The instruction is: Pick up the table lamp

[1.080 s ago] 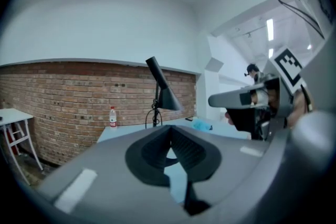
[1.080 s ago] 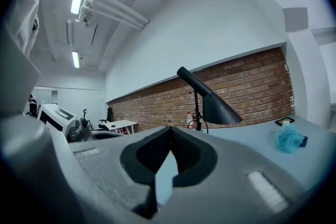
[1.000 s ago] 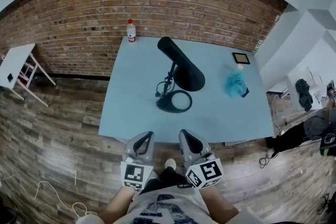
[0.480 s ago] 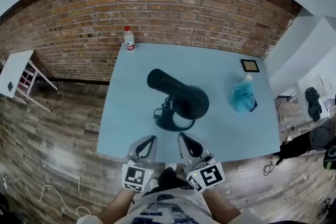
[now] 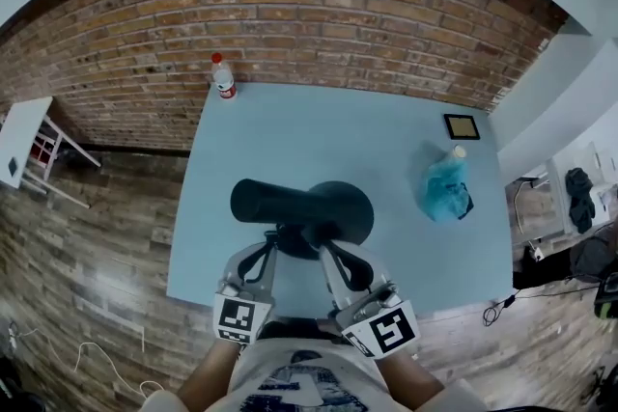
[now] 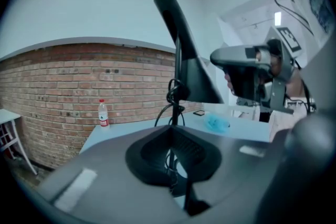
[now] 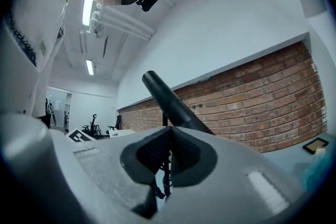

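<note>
Over the counter's near edge now, moved in much closer than a second ago; left gripper and right gripper just beside the lamp, jaws pressed together, pinching nothing; lamp standing mid-counter, not lifted; probably need to spread jaws next.

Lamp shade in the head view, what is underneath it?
Under the lamp shade, only a sliver of the lamp's dark base shows. The shade covers the rest of it, the stem and cable.
</note>
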`<state>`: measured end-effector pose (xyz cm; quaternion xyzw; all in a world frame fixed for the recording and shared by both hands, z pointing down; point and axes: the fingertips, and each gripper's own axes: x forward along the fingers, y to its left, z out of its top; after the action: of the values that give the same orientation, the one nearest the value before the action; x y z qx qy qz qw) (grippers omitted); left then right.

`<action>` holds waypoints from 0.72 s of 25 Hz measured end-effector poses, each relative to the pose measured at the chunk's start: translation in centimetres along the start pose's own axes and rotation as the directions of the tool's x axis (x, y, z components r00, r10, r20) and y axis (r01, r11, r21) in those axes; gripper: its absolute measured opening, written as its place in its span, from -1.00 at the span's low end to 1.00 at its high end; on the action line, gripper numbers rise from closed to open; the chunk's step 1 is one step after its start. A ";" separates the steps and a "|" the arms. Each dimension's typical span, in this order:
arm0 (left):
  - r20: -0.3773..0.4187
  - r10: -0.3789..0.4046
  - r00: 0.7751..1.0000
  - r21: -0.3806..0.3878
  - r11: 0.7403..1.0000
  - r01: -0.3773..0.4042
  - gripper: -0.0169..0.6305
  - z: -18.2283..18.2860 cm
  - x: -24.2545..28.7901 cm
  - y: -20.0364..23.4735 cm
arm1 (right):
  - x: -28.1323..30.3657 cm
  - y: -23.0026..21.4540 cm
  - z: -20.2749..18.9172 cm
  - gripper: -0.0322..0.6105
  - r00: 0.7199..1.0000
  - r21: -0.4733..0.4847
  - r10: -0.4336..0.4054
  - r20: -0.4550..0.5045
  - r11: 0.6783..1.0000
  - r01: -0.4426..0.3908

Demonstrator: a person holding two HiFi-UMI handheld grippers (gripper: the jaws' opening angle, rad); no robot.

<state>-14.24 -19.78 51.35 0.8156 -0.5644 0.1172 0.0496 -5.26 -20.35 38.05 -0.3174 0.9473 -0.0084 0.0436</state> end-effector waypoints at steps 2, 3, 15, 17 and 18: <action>-0.008 -0.012 1.000 -0.001 1.000 0.012 -0.98 -0.1 0.6 -0.1 | 0.1 -0.5 -0.2 -0.90 1.000 0.006 -0.012 -0.003 1.000 0.012; -0.013 -0.020 1.000 0.003 1.000 0.020 -0.98 -0.1 0.8 -0.2 | 0.1 -0.6 -0.2 -0.90 1.000 0.007 -0.018 -0.004 1.000 0.018; -0.043 -0.159 0.986 0.020 0.987 0.160 -0.98 -1.2 1.7 -0.9 | 0.3 -1.4 0.4 -0.90 0.983 0.001 -0.181 0.018 0.983 0.181; -0.043 -0.168 0.985 0.014 0.986 0.169 -0.98 -1.4 2.0 -0.8 | 0.4 -1.4 0.4 -0.77 0.982 -0.022 -0.190 0.013 0.981 0.190; -0.042 -0.172 0.984 0.009 0.985 0.172 -0.98 -1.5 2.1 -0.8 | 0.5 -1.4 0.4 -0.70 0.981 -0.037 -0.192 0.008 0.981 0.193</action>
<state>-13.00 -21.11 53.34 0.8590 -0.4900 0.1326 0.0659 -4.78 -21.79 37.64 -0.4083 0.9120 0.0061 0.0389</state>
